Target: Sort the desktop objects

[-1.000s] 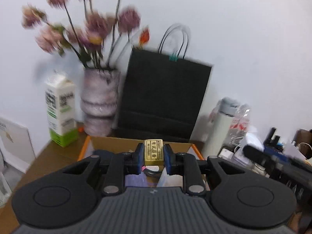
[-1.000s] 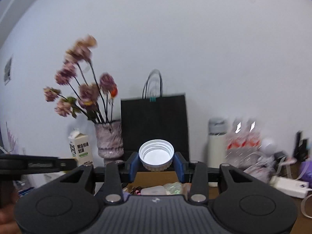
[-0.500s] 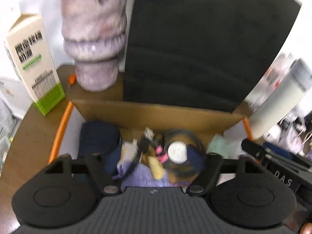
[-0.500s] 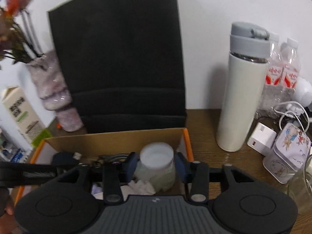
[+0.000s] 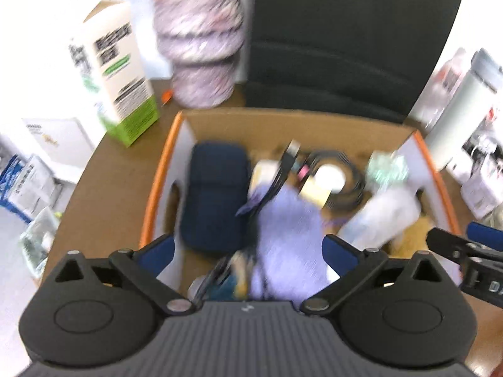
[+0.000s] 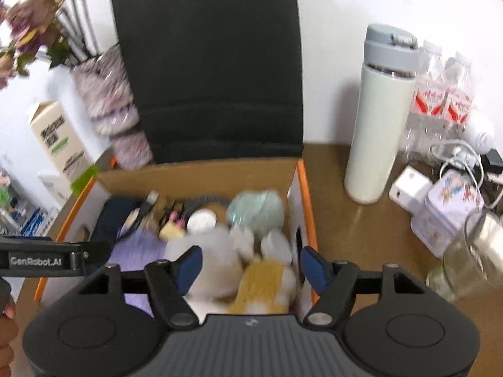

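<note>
**Cardboard box receiving both items; both grippers now empty**

Cardboard box (image 6: 201, 172), orange-edged, is sitting on the brown desk (image 6: 352, 238), near the black paper bag (image 6: 207, 62) and left of the white flask (image 6: 382, 119). It is holding a navy pouch (image 5: 217, 201), a lilac cloth (image 5: 289, 220), a coiled cable (image 5: 352, 176), a mint-green bundle (image 6: 256, 210) and a white-and-yellow soft item (image 6: 267, 279); motion blur is obscuring finer detail.

Left gripper (image 5: 248, 248) is hovering over the near edge of the box with its jaws spread apart and nothing between them. A second ago it was clamping a small yellow packet; a yellow piece (image 5: 314, 188) is now lying by the cable and is probably that packet.

Right gripper (image 6: 248, 265) is likewise standing apart and empty above the right half of the box. The white jar it was carrying half a second ago is now out of its jaws; its resting place cannot be told through the blur.

Judgement: both deposits are appearing complete, and both tools are becoming free for the loose items remaining right of the flask.
</note>
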The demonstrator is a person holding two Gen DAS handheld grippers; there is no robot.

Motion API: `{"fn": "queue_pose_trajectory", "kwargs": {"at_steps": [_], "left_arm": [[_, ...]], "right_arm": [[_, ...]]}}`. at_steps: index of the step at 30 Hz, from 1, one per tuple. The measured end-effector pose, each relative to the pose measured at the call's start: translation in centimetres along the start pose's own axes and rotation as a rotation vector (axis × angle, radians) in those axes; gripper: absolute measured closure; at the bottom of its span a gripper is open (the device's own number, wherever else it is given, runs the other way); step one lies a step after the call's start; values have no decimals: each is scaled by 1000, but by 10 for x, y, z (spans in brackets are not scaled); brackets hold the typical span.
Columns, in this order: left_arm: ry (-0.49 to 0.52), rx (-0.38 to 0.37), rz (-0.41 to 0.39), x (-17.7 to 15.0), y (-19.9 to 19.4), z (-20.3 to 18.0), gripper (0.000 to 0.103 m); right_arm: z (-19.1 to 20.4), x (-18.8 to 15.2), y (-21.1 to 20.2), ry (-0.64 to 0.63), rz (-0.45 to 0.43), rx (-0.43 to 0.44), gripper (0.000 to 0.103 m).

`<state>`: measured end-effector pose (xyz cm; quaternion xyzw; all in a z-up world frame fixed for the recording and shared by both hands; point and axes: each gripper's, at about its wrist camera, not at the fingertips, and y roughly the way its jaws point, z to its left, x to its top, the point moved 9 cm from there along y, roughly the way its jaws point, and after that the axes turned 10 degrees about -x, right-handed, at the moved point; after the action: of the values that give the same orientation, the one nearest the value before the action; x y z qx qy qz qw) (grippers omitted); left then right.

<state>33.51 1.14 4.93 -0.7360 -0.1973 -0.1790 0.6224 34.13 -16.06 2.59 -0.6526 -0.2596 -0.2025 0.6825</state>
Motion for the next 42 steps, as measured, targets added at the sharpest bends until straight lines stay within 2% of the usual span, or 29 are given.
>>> {"fn": "queue_pose_trajectory", "kwargs": {"at_steps": [4,7,12,21,26,30,34,38,42], "left_arm": [[28,24,10,-27,-16,9,0],[39,21,-39,-46,-36,14,0],[90,5,-166,-85,-58,16,0],[134,-55,-276,-172,-42,20,0],[151,-61,-283,-207,-39,22,0],[134,-59,-298,-227,-44,22,0],[101,-74,-307,-243,-50,22,0],[92,-74,-317,-254,-57,24,0],[94,-58,-324,-264,-62,23,0]], "right_arm": [[13,-26,-10,-19,43,7,29],[22,-46,-23,-23,26,-1,29],[37,-83,-52,-22,-92,32,24],[43,-164,-63,-63,-241,-53,23],[47,-203,-60,-58,-238,-46,23],[45,-222,-62,-53,-241,-69,23],[44,-229,-68,-62,-248,-92,13],[47,-242,-71,-51,-211,-95,2],[52,-255,-79,-57,-208,-94,0]]}}
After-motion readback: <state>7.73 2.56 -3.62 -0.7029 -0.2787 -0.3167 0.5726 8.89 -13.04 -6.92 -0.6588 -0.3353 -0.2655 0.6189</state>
